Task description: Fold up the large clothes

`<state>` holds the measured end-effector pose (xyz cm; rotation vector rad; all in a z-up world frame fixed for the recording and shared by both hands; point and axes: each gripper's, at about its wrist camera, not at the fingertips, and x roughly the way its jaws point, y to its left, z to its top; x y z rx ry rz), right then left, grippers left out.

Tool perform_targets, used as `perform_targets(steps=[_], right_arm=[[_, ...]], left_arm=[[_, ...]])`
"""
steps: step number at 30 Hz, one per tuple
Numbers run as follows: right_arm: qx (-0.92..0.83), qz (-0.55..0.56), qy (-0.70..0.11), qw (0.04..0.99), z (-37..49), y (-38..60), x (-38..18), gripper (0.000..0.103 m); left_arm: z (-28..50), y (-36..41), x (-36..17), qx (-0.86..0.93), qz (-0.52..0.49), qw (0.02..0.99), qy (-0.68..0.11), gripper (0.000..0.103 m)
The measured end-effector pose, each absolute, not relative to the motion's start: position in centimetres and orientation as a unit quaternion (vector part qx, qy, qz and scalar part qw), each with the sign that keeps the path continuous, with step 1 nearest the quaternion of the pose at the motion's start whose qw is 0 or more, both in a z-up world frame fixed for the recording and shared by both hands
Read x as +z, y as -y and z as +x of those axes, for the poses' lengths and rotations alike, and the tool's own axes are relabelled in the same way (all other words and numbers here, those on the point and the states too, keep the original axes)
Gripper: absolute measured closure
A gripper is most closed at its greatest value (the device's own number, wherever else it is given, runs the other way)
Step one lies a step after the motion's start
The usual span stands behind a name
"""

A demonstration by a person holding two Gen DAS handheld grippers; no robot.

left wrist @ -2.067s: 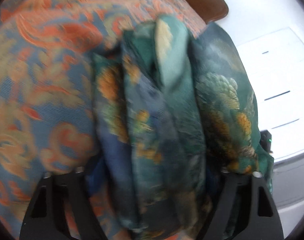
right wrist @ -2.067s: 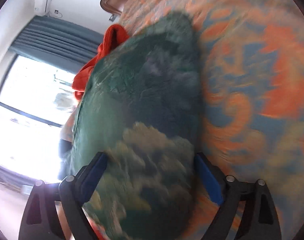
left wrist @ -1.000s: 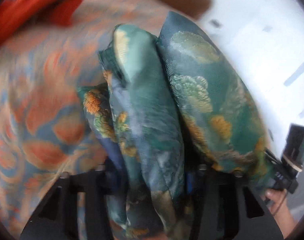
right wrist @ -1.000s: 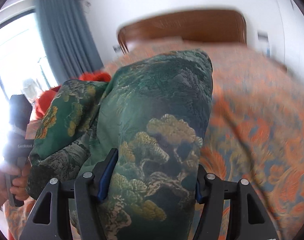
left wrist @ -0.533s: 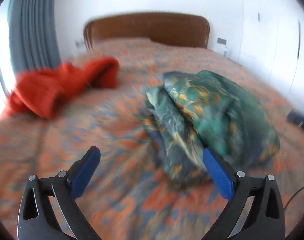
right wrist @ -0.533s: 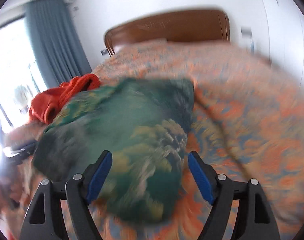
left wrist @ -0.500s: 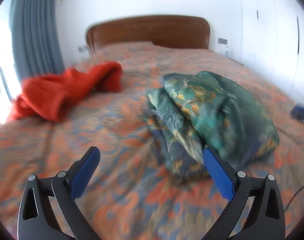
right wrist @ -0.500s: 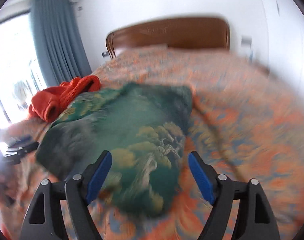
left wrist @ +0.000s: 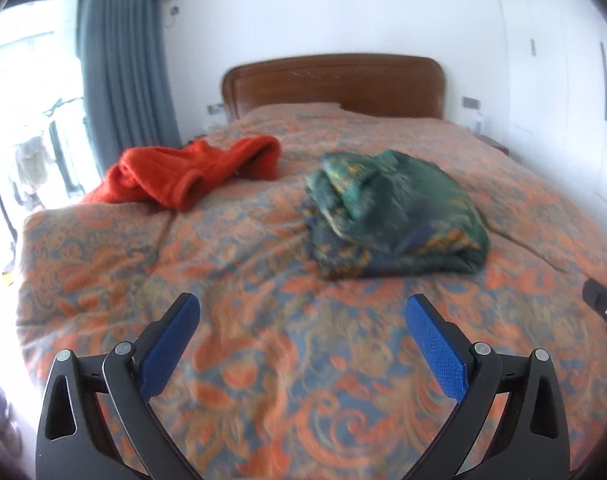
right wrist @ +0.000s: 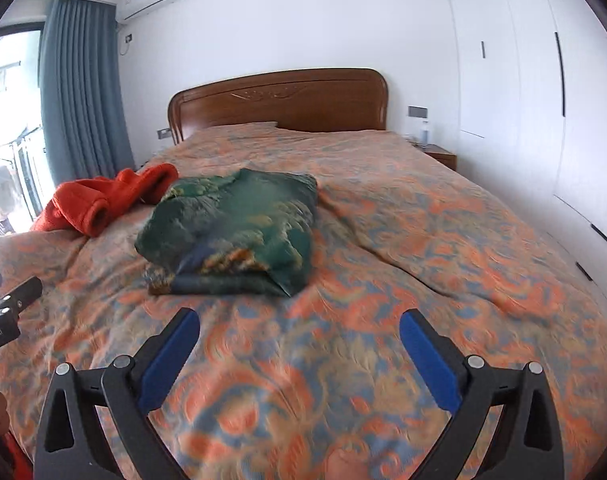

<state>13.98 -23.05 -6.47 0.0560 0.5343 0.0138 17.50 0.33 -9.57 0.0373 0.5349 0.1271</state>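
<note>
A folded green patterned garment [left wrist: 395,216] lies in a thick stack on the orange and blue bedspread [left wrist: 263,360]. It also shows in the right wrist view [right wrist: 235,232]. An unfolded red-orange garment [left wrist: 191,172] lies in a heap to its left, also in the right wrist view [right wrist: 107,196]. My left gripper [left wrist: 301,328] is open and empty, well back from the green stack. My right gripper [right wrist: 299,340] is open and empty, also back from it. Each gripper's body shows at the edge of the other's view.
A wooden headboard [right wrist: 279,100] stands at the far end of the bed. A blue-grey curtain [right wrist: 83,88] and bright window are on the left. White wardrobe doors [right wrist: 543,92] and a small nightstand [right wrist: 439,156] are on the right.
Both grippers held the green stack above the bed, then let it go onto the bedspread and opened. Both have since drawn back, so the stack lies farther away.
</note>
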Motion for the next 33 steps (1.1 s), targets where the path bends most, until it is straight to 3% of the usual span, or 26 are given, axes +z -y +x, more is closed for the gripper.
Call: perform_targets(steps=[7,33], right_arm=[[-0.011,0.022,-0.282,0.959,10.4,22.4,-6.7,0.001],[-0.003,-0.028,-0.294,0.955,6.5,18.4,-4.7,0.001]], left_arm=[[15.8,0.2,-10.7,-0.018,-0.021,0.953,-0.303,0.001],[13.0,0.1,-8.6,0.035,-0.001,0.948,-0.317,0.0]])
